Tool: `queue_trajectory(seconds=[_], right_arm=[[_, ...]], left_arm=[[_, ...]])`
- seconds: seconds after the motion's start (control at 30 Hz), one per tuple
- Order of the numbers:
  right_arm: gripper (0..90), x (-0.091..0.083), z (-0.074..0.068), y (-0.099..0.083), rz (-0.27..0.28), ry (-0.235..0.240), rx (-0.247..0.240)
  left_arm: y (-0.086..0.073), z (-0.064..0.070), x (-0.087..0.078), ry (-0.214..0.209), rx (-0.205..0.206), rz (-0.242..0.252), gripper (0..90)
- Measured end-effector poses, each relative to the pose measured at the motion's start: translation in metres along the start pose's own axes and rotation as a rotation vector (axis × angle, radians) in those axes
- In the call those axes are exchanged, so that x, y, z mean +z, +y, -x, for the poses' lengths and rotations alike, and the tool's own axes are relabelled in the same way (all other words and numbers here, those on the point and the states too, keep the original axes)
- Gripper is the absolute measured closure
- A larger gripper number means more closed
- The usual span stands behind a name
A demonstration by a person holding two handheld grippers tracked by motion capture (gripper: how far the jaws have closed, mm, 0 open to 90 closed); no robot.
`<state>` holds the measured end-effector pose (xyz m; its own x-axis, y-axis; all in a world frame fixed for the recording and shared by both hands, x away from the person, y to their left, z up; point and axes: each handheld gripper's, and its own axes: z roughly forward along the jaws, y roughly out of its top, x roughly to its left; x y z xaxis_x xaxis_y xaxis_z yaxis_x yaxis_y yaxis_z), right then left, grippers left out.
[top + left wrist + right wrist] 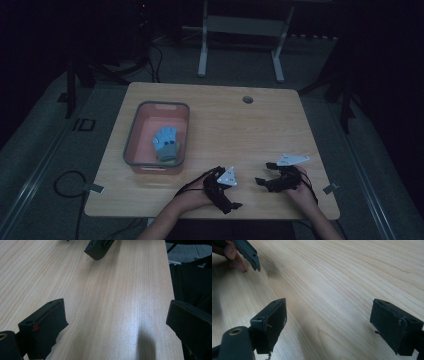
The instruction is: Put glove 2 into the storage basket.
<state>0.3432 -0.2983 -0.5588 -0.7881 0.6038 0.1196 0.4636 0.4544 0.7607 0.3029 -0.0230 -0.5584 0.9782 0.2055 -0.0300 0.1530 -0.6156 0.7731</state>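
A blue glove (166, 142) lies inside a pink bin with a grey rim (131, 137) on the left half of the wooden table (240, 130). Near the front edge, my left gripper (234, 190) is held low over bare wood, pointing right, jaws wide apart and empty. My right gripper (263, 173) faces it from the right, also open and empty. In the left gripper view my left gripper (116, 312) spans bare wood, with a jaw of the right gripper (98, 250) at the top. In the right gripper view my right gripper (329, 310) is open over wood.
A round cable hole (247, 99) sits near the table's far edge. The table's front right edge (172, 290) runs close by the left gripper. A hand's fingers (234, 258) rest on the wood beside the left gripper's jaw (249, 252). Cables lie on the floor at left (65, 182).
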Motion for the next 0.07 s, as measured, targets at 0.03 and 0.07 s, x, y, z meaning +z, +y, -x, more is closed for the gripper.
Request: queue_trajectory(seconds=[0.03, 0.07], right_arm=[[14.0, 0.0000, 0.0000, 0.0000, 0.000, 0.000, 0.000], [14.0, -0.0001, 0.0002, -0.0001, 0.000, 0.000, 0.001]], left_arm=[[0.0000, 0.0000, 0.0000, 0.000, 0.000, 0.000, 3.1], [-0.0002, 0.0000, 0.0000, -0.001, 0.000, 0.002, 3.1]])
